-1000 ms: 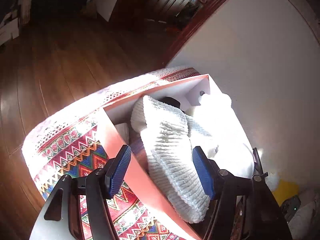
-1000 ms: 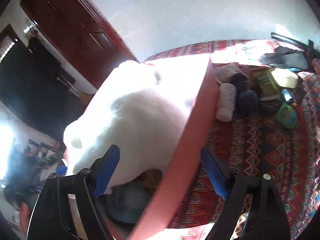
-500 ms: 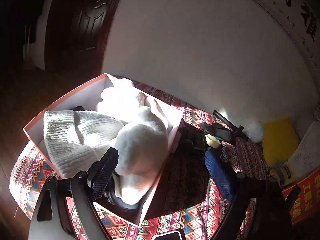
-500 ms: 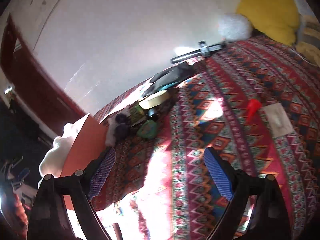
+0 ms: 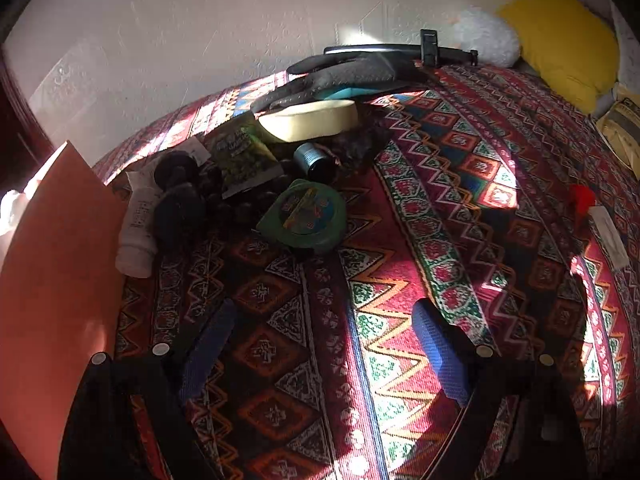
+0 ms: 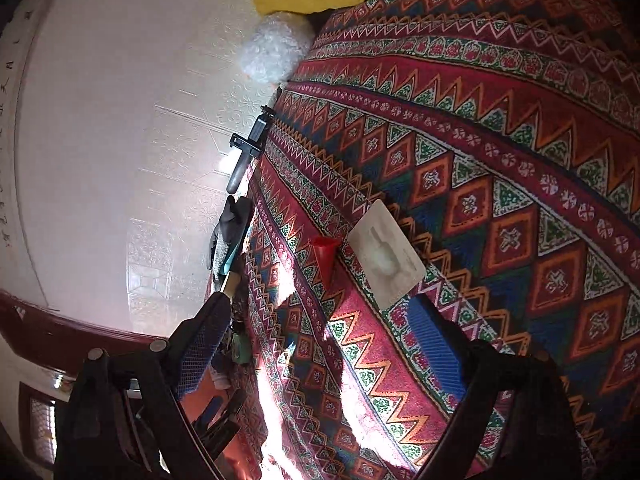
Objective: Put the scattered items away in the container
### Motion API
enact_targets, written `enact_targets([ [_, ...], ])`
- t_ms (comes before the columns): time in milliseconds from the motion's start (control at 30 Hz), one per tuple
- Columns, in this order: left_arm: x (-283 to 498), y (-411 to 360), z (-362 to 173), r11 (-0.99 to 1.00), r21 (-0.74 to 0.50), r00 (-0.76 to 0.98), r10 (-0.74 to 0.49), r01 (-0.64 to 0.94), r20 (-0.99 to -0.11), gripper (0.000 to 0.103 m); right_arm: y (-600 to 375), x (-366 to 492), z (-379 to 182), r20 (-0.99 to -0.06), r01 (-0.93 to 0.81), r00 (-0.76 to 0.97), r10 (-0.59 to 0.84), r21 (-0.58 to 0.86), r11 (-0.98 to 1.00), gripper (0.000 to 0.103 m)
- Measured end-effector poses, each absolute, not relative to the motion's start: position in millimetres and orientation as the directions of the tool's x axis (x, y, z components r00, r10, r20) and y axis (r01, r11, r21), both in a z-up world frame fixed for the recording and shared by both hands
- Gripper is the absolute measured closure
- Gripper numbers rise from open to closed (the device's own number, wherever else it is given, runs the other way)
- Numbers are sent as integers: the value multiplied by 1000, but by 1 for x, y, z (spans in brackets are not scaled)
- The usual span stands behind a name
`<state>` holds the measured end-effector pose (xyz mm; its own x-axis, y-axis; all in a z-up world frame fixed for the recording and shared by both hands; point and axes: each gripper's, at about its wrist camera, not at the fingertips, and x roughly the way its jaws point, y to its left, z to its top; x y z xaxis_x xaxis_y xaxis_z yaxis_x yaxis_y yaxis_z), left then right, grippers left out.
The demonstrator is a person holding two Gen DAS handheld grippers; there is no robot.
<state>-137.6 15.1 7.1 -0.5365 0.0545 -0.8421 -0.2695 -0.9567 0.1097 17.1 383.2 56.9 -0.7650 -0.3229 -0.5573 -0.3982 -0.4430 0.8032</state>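
In the left wrist view the scattered items lie in a cluster on the patterned cloth: a green tape measure [image 5: 306, 214], a white bottle [image 5: 138, 232], dark balls [image 5: 178, 208], a green packet [image 5: 244, 156], a cream block [image 5: 308, 120] and a small dark can [image 5: 314, 160]. The orange box wall [image 5: 52, 280] stands at the left edge. My left gripper [image 5: 324, 350] hangs open over bare cloth, short of the tape measure. My right gripper [image 6: 320, 344] is open too, just short of a red cone [image 6: 324, 254] and a white card [image 6: 386, 252].
Black gloves [image 5: 348, 74] and a black rod [image 5: 400, 50] lie at the cloth's far edge by the white wall. A white fluffy bundle [image 5: 486, 36] and a yellow cushion [image 5: 560, 56] sit at the back right. The red cone [image 5: 580, 196] lies apart, far right.
Both grippers swung away from the box with the white knit hat and plush toy, out over the patterned cloth. The left jaws widened and both views rolled.
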Motion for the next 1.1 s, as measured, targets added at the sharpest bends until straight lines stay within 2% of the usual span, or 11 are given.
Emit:
enact_targets([
  [133, -187, -4, -16, -981, -130, -489, 185, -145, -852, 13, 375, -5, 61, -611, -373, -714, -342, 745, -552, 12],
  [267, -206, 14, -23, -989, -84, -497, 134, -121, -858, 13, 372, -15, 59, -678, -397, -675, -289, 665, -632, 12],
  [300, -206, 18, -21, -991, -58, -501, 112, -122, -858, 29, 373, -17, 57, -688, -405, -670, -277, 653, -640, 12],
  [333, -204, 20, -19, -990, -63, -501, 118, -124, -858, 36, 374, -20, 54, -698, -414, -665, -265, 640, -648, 12],
  [467, -178, 5, -7, -982, -155, -473, 189, -111, -861, 36, 369, -39, 40, -739, -420, -634, -229, 577, -700, 12],
  [600, -129, -25, 25, -965, -229, -488, 261, -126, -833, 36, 354, -61, 46, -689, -330, -686, -233, 581, -744, 14],
  [667, -107, -43, 54, -955, -280, -515, 287, -93, -807, 36, 339, -77, 48, -706, -295, -679, -199, 511, -807, 29],
  [733, -81, -67, 88, -928, -361, -568, 344, -87, -748, 36, 330, -92, 36, -762, -329, -627, -162, 447, -832, 38],
  [800, -55, -86, 121, -928, -357, -643, 337, -104, -688, 36, 329, -98, 20, -781, -358, -602, -168, 451, -817, 44],
  [867, -35, -110, 146, -937, -337, -709, 300, -93, -638, 35, 326, -99, 20, -802, -368, -586, -117, 392, -843, 75],
  [1100, -24, -212, 176, -933, -354, -794, 163, 69, -585, 35, 326, -77, 46, -639, -275, -653, -406, 700, -660, 75],
])
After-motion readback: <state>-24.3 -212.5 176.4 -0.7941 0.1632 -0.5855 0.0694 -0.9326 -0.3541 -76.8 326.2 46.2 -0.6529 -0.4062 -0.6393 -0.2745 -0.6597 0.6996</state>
